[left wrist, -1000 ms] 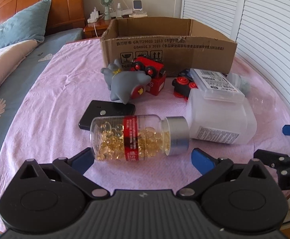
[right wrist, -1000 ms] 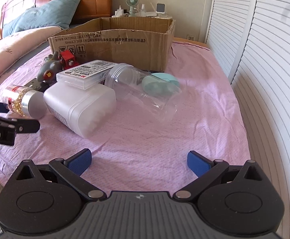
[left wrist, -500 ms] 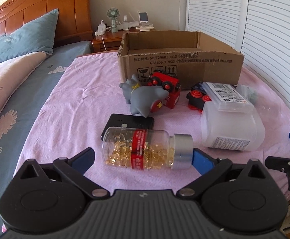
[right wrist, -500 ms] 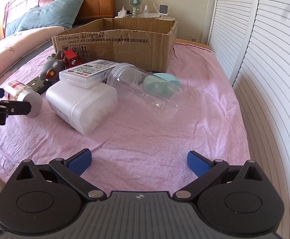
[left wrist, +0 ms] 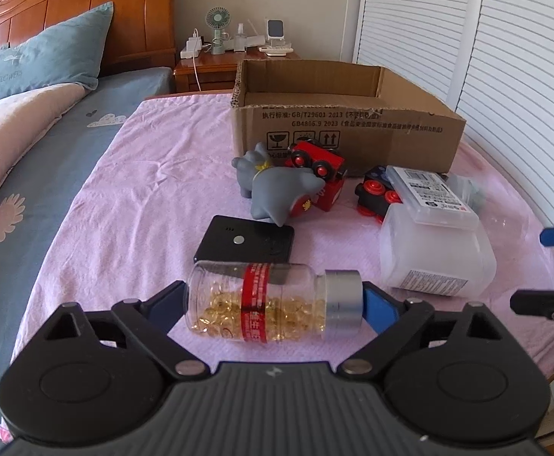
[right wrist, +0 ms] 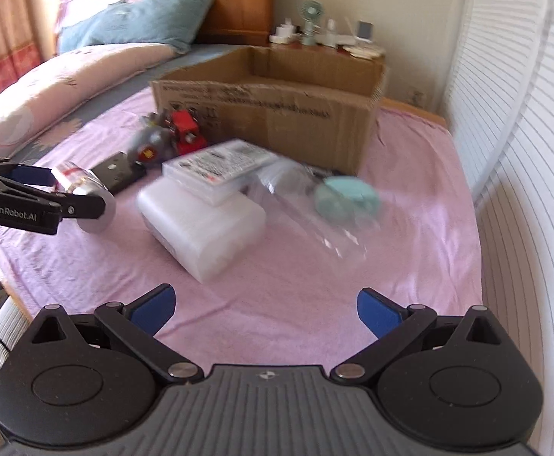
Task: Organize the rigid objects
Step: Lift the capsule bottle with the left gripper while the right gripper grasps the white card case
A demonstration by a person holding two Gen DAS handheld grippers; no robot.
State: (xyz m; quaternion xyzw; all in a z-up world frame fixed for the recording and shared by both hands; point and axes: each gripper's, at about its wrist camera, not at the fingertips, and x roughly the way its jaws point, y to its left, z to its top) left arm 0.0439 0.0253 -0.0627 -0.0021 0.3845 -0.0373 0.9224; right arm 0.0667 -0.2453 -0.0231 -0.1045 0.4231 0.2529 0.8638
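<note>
Left gripper (left wrist: 275, 302) is closing on the pill bottle (left wrist: 273, 302) — bottle lies on its side across the jaws, base at the left pad, silver cap at the right pad. Both pads look in contact with the bottle ends; the bottle looks just off the pink sheet (left wrist: 155, 197), but I can't tell for sure. The right wrist view shows the same: left gripper (right wrist: 83, 199) with the bottle (right wrist: 83, 186) between its fingers, cap end toward the camera.

Right gripper (right wrist: 263, 307) is spread wide, nothing between the pads, over bare sheet (right wrist: 296, 285) — that view is motion-blurred.

Other items on the sheet:
- black device (left wrist: 244, 245) just behind the bottle
- grey toy (left wrist: 273, 186) touching the red train (left wrist: 320, 169)
- frosted tub (left wrist: 434, 254) on its side, right of the bottle, a flat clear case (left wrist: 429, 193) resting on top
- black train car (left wrist: 377, 193) left of the case
- clear jar (right wrist: 307, 205) on its side beside the tub, a teal lid (right wrist: 347, 193) by it
- open box (left wrist: 345, 129) at the back, interior not visible from here.
</note>
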